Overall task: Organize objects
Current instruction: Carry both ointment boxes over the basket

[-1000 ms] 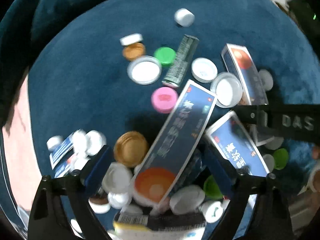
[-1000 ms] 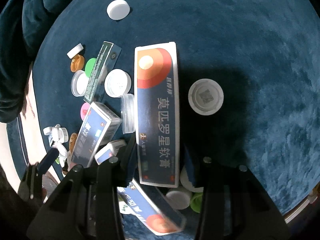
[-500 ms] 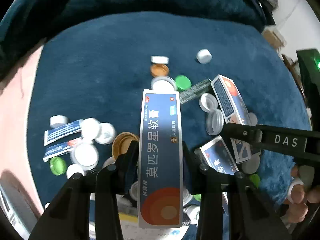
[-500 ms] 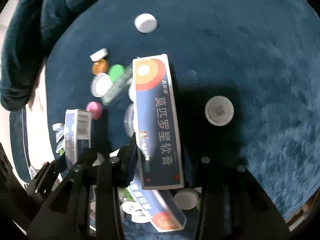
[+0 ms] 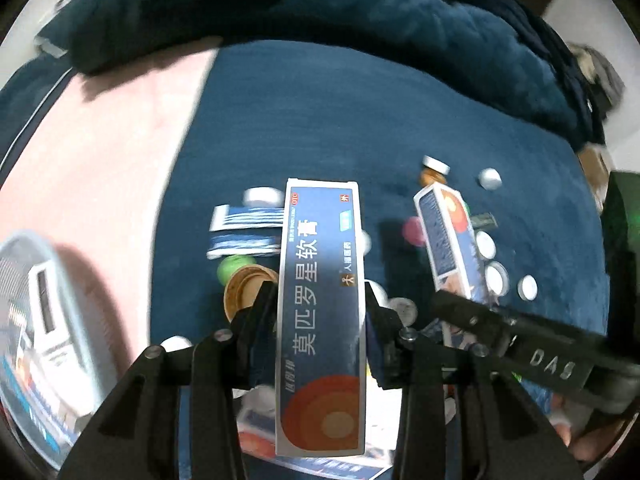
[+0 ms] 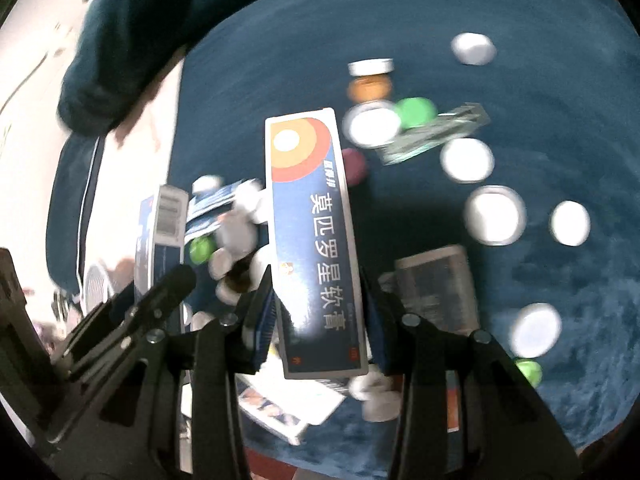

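My left gripper point(image 5: 320, 312) is shut on a long blue ointment box point(image 5: 322, 312) with an orange disc and holds it above the dark blue cloth. My right gripper point(image 6: 316, 304) is shut on a matching blue ointment box point(image 6: 312, 236), also lifted. In the left wrist view the right gripper point(image 5: 520, 344) shows at the right with its box point(image 5: 448, 240). In the right wrist view the left gripper point(image 6: 132, 312) shows at the left with its box point(image 6: 160, 240). Several bottle caps point(image 6: 496, 220) and other boxes lie scattered on the cloth.
A white mesh basket point(image 5: 76, 320) holding boxes stands on a pink surface point(image 5: 100, 168) at the left. A rumpled dark blue blanket point(image 5: 360, 20) lies behind. A gold lid point(image 5: 248, 292), green caps point(image 6: 416, 110) and a dark green box point(image 6: 436, 132) lie among the clutter.
Both grippers have lifted their boxes higher and swung left. The basket and the pink surface have come into the left wrist view.
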Available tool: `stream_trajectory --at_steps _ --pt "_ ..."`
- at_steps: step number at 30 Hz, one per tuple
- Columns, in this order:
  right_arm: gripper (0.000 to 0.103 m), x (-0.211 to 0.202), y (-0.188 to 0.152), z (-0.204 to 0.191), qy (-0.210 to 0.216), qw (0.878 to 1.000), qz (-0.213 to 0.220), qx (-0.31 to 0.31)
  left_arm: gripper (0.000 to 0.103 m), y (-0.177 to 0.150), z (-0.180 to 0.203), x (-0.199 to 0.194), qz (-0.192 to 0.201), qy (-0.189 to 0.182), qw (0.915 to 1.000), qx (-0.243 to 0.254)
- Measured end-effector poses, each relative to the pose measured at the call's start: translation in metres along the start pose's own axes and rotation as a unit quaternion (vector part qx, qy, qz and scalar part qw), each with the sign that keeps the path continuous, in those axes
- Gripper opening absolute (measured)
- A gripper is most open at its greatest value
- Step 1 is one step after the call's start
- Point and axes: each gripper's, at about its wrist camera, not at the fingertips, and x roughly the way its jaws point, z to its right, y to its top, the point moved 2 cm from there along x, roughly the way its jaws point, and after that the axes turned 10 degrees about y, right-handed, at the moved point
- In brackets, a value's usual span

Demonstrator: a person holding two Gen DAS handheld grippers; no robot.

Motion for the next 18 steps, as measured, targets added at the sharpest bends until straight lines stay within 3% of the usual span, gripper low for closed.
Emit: stream_trajectory --at_steps 5,8,10,15,18 --pt "0.04 0.026 -0.008 -0.049 0.024 0.998 -0.026 -0.049 0.041 -0.008 -0.064 -0.01 0.008 0.02 0.9958 -0.09" --pt "0.04 0.026 -0.022 -0.078 0.039 0.995 -0.035 -0.084 0.041 -0.021 -0.112 -0.021 0.017 0.034 0.9867 -0.158" --pt "0.04 0.034 -0.027 -0.103 0.052 0.992 -0.041 -0.111 0.041 -0.033 -0.144 -0.029 0.025 0.05 0.9774 -0.204" --pt "0.04 0.06 -0.056 -0.173 0.082 0.973 -0.076 -0.203 0.041 -0.075 -0.219 -0.047 0.042 0.09 0.9414 -0.322" --pt "0.04 0.071 -0.075 -0.201 0.088 0.96 -0.094 -0.248 0.041 -0.097 -0.25 -0.054 0.051 0.103 0.9228 -0.368"
